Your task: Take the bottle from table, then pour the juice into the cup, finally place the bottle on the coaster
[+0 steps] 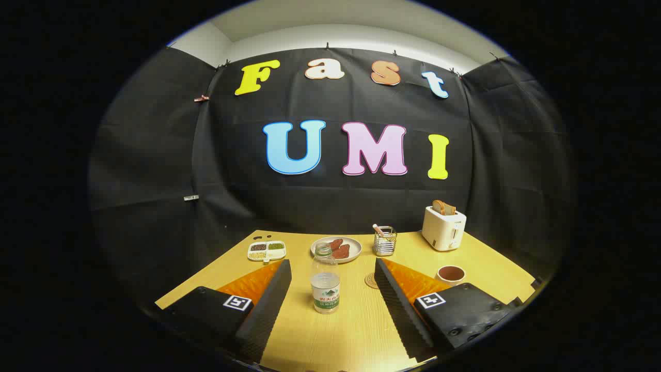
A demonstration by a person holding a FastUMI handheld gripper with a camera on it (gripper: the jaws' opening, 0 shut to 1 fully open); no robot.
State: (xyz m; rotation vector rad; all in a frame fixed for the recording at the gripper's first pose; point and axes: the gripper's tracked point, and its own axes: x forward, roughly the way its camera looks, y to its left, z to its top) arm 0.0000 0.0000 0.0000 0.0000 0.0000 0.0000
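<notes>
The camera rode on the gripper [333, 268], low over the table [356, 330]; it faced the booth's back wall, close to the bottle [325, 281].

Black cloth [320, 201] hangs as the booth's wall on three sides, clipped along its top edge. Above it runs a pale wall [341, 39]. A yellow wooden table [341, 330] stands in front.

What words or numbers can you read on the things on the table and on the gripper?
Label on the bottle: green print, too small and blurred to read.
Square markers on the gripper: black-and-white patterns, no words.
The gripper is open; the bottle stands between its fingers, touching neither.
</notes>
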